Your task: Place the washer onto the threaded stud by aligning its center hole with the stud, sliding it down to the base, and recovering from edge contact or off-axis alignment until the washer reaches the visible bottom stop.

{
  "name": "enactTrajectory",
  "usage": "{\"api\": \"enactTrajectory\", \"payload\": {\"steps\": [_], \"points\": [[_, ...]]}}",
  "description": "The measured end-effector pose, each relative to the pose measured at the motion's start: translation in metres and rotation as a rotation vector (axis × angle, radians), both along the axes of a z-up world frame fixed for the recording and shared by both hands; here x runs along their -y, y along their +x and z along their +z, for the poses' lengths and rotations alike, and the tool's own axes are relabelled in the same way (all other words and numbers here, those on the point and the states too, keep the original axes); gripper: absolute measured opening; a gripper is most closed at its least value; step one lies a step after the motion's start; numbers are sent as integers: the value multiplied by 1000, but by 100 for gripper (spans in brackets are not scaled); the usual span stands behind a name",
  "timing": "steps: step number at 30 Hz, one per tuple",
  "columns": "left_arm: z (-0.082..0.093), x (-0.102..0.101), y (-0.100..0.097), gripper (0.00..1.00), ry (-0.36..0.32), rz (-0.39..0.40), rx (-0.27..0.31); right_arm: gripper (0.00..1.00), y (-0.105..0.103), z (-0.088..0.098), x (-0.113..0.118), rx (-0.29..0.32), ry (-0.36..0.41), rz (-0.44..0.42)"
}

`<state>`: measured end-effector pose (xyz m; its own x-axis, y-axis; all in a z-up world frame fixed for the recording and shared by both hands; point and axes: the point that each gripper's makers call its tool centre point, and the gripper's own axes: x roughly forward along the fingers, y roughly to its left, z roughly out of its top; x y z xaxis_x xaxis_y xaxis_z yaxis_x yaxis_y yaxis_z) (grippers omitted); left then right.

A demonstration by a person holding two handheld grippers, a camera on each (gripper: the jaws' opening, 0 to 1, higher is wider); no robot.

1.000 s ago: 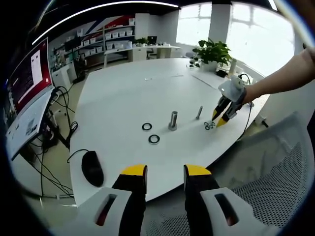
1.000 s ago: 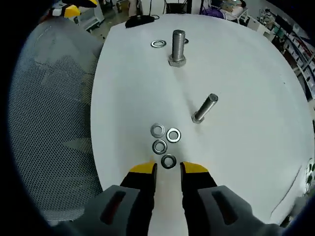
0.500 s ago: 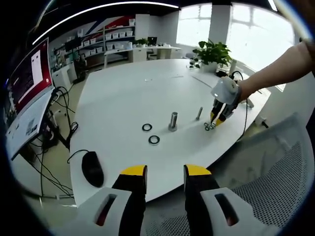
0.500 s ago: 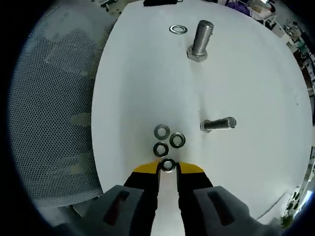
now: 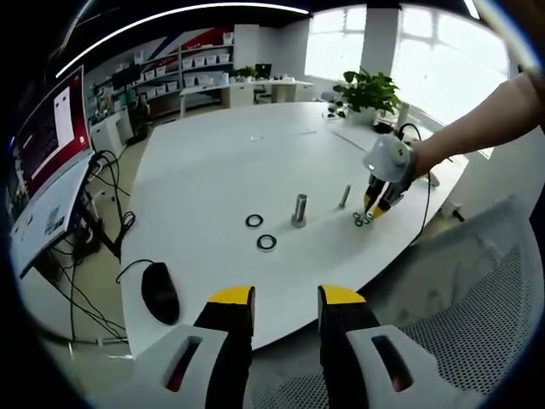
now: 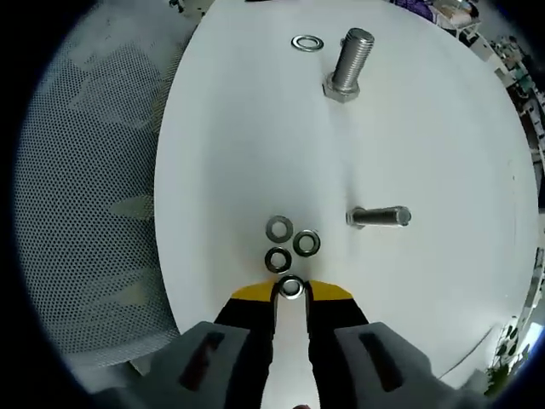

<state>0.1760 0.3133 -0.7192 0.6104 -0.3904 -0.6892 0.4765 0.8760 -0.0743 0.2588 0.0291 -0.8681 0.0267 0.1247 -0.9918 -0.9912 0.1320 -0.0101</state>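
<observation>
The upright threaded stud [image 5: 299, 209] [image 6: 347, 64] stands on the white table [image 5: 213, 162] [image 6: 255, 136]. Near the table edge lie several loose washers [image 6: 278, 228] [image 5: 362, 219]. My right gripper [image 6: 291, 290] [image 5: 375, 210] is down at this cluster, its yellow-tipped jaws shut on the nearest washer [image 6: 291, 287], which still lies flat on the table. A second bolt [image 6: 379, 216] [image 5: 344, 196] rests beside the cluster. My left gripper [image 5: 275, 298] hangs open off the table's near edge, holding nothing.
Two dark washers [image 5: 254, 221] [image 5: 266, 242] lie left of the stud, one of them also seen beyond it [image 6: 307, 43]. A black mouse [image 5: 160, 291] sits near the table edge. A mesh chair [image 6: 85, 170] [image 5: 460, 332] stands beside the table. A potted plant [image 5: 368, 89] is far back.
My right gripper moved forward to the washer cluster and its jaws narrowed around the nearest washer. The left gripper has stayed where it was.
</observation>
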Motion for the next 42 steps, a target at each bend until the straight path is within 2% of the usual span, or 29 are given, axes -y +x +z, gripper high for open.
{"api": "enactTrajectory", "payload": {"steps": [4, 9, 13, 28, 42], "points": [[0, 0, 0, 28, 0, -1, -1, 14, -1, -2, 0, 33, 59, -37], [0, 0, 0, 28, 2, -2, 1, 14, 2, -3, 1, 28, 118, -89], [0, 0, 0, 28, 0, -1, 0, 14, 1, -3, -1, 35, 112, -69], [0, -1, 1, 28, 5, 2, -2, 14, 1, -2, -2, 28, 126, -125], [0, -2, 2, 28, 8, 11, 3, 14, 1, -2, -1, 35, 131, -143]]}}
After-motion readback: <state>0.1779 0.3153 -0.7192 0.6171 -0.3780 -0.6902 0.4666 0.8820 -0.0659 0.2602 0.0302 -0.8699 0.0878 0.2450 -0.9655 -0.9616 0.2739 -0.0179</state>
